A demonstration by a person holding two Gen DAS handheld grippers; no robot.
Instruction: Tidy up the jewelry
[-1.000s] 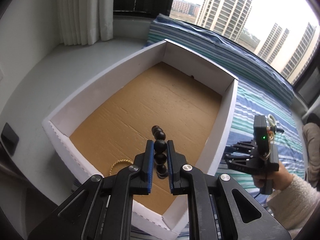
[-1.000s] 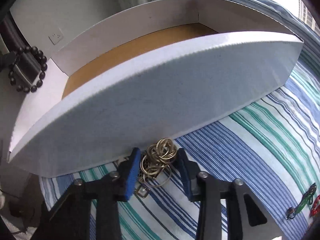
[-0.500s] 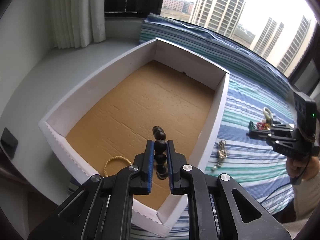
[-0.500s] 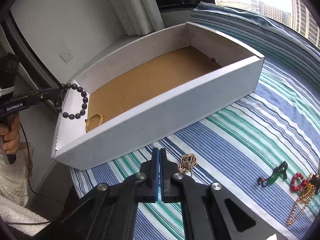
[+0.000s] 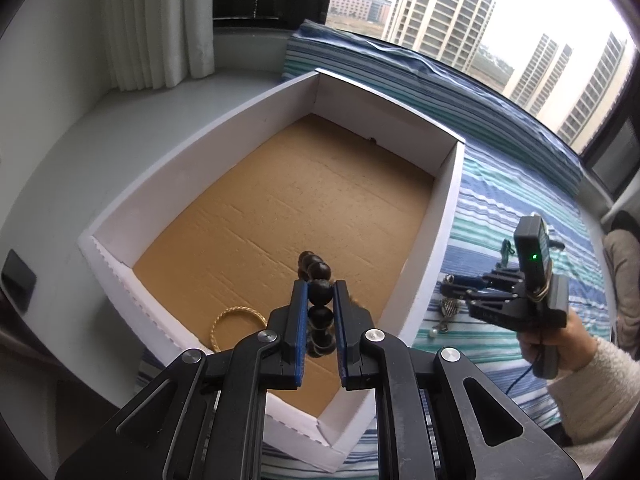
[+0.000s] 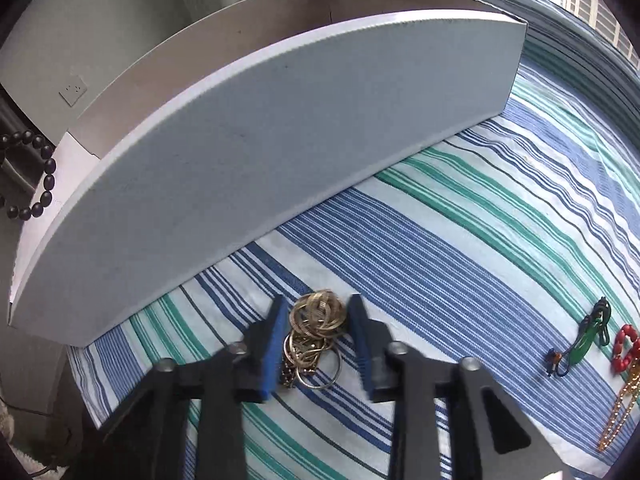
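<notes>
My left gripper [image 5: 320,286] is shut on a dark bead bracelet [image 5: 319,292] and holds it above the near end of a white box [image 5: 448,208] with a brown cardboard floor. A gold bangle [image 5: 236,322] lies in the box's near corner. My right gripper [image 6: 318,308] is open, low over the striped cloth [image 6: 440,248], with a tangle of gold chain and rings [image 6: 316,332] between its fingers. The right gripper [image 5: 452,290] also shows in the left wrist view beside the box. The bead bracelet [image 6: 40,176] shows at the right wrist view's left edge.
On the cloth at the right lie a green pendant [image 6: 584,340], a red bead piece [image 6: 622,348] and a gold chain [image 6: 620,408]. The box wall [image 6: 260,152] stands just beyond the right gripper. A white curtain [image 5: 156,20] and a windowsill are behind the box.
My right gripper was shut and raised half a second ago; now it is open and down around the gold tangle. My left gripper still holds the beads, nearly still.
</notes>
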